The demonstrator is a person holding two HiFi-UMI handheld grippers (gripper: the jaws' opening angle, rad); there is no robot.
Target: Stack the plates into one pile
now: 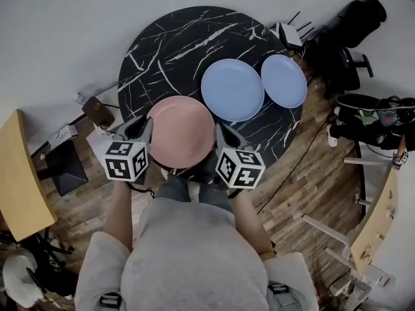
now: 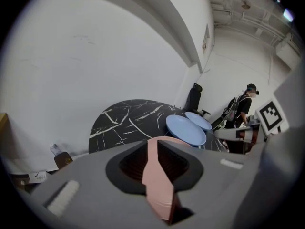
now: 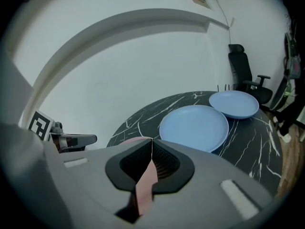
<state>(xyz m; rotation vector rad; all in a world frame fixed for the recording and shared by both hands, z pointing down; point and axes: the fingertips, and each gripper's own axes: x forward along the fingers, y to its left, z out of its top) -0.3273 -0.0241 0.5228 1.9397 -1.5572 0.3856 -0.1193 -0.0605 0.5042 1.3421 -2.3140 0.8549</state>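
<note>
Head view: your left gripper [image 1: 145, 128] and right gripper [image 1: 221, 133] flank the round pink plate [image 1: 181, 131] at the near edge of the black marbled surface [image 1: 168, 44].
Left gripper view: fingers [image 2: 131, 163] clamped on its rim.
Right gripper view: fingers [image 3: 133, 163] clamped likewise.

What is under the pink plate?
The black marble table shows around the pink plate, so tabletop lies beneath. The plate hides that patch: whether it rests there or hangs above is unclear. The left gripper and right gripper clamp its rim.

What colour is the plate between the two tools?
The plate is pink, clearest in the head view.
</note>
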